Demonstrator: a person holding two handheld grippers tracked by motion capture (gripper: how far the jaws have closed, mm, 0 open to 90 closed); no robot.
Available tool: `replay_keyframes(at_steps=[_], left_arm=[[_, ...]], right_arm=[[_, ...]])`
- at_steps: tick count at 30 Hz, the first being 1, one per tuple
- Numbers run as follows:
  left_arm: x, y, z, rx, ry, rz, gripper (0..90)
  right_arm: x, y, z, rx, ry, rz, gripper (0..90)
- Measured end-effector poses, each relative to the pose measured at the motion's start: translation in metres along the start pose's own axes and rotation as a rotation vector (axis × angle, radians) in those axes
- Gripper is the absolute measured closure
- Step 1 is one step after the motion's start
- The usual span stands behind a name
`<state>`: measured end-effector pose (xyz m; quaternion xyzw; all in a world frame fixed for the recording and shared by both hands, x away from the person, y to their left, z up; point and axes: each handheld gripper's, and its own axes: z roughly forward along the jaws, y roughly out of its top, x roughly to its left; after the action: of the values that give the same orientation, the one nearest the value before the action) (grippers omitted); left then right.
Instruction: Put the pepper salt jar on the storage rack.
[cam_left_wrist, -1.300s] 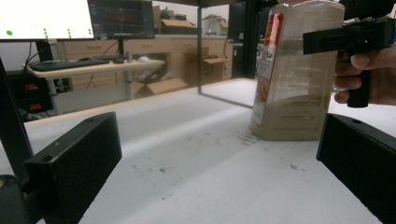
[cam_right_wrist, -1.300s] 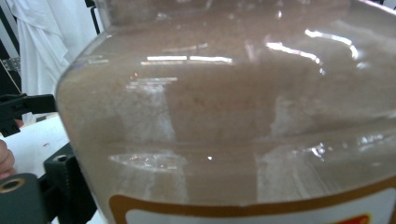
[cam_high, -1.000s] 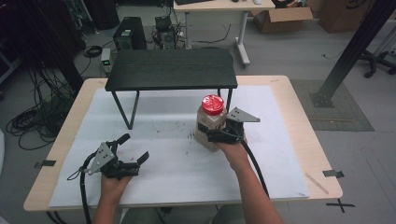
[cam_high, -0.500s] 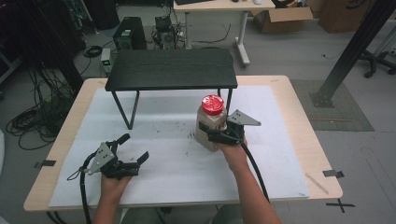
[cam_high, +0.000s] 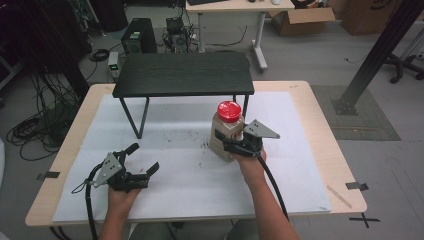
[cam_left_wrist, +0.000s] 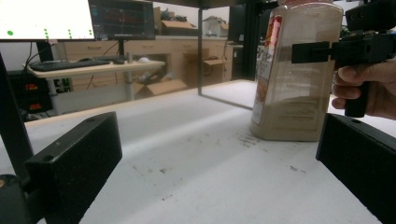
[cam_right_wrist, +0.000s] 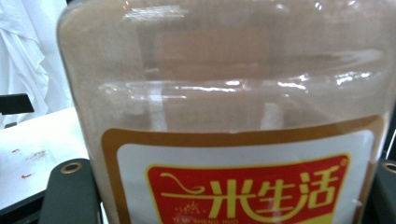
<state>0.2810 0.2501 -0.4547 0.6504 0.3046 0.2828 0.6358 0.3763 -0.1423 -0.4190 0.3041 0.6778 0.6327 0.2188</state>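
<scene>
Right gripper (cam_high: 231, 146), jaws just closed on the upright red-capped jar (cam_high: 226, 131) at frame center, long axis vertical; left gripper (cam_high: 142, 167) sits open and empty, lower left, well apart from the jar.

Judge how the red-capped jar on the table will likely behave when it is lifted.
The jar looks filled nearly to the top, so probably heavy for its size. Its clear glossy wall may slip in the right gripper. Tall and narrow, it might tip if pushed high.
</scene>
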Motion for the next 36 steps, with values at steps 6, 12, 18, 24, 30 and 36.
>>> replay_keyframes(at_steps=[6, 12, 18, 24, 30, 36], left_arm=[[0.000, 0.000, 0.000, -0.002, 0.000, -0.001, 0.5], [0.000, 0.000, 0.000, -0.002, 0.001, 0.001, 0.6], [0.000, 0.000, 0.000, -0.002, 0.000, 0.001, 0.6], [0.000, 0.000, 0.000, -0.002, 0.000, 0.000, 0.6], [0.000, 0.000, 0.000, -0.001, 0.001, 0.001, 0.6], [0.000, 0.000, 0.000, 0.000, 0.000, 0.000, 0.6]], right_arm=[[0.002, 0.001, 0.000, 0.010, 0.002, -0.023, 24.7], [0.005, 0.006, -0.003, 0.016, 0.016, -0.028, 24.9], [0.009, 0.018, -0.009, 0.002, 0.036, -0.049, 24.9], [0.014, 0.040, -0.015, -0.005, 0.073, -0.070, 24.7], [0.024, 0.072, -0.020, 0.007, 0.122, -0.107, 24.8], [0.029, 0.097, -0.024, -0.005, 0.147, -0.116, 24.8]])
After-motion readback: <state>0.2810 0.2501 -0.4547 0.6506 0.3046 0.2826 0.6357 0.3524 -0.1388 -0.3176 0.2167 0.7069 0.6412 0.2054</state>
